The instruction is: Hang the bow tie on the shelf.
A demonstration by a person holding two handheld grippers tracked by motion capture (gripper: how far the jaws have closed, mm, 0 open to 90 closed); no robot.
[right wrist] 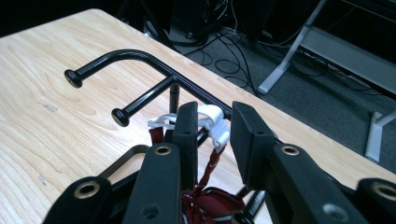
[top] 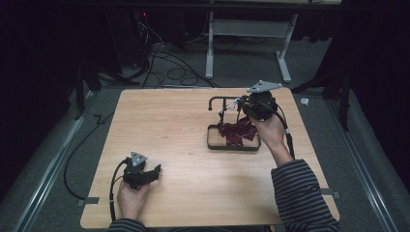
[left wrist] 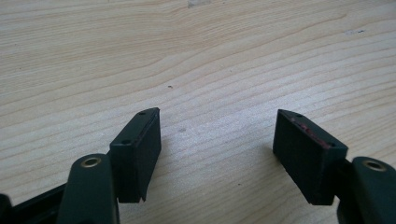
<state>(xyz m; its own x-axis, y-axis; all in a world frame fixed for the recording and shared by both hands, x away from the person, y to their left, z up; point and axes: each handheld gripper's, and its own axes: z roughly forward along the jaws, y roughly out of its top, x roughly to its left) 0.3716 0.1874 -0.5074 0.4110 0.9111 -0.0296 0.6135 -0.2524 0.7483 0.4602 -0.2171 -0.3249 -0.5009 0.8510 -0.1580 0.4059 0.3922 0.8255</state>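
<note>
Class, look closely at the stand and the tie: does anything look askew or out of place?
Yes. The red striped tie lies crumpled in the stand's base frame rather than hanging straight; its white clip sits by the rail, between the right hand-held gripper jaws.

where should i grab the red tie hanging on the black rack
Grip the white clip at its top, where it hangs on the rack. Come from above along the bar, as the right gripper sits, fingers either side. The red tie below is limp and bunched in the base.

Dark red tie (top: 238, 131) w/ pale stripes, white clip (right wrist: 215, 122), black stand (right wrist: 140, 58), light-wood table (top: 169, 125).
</note>
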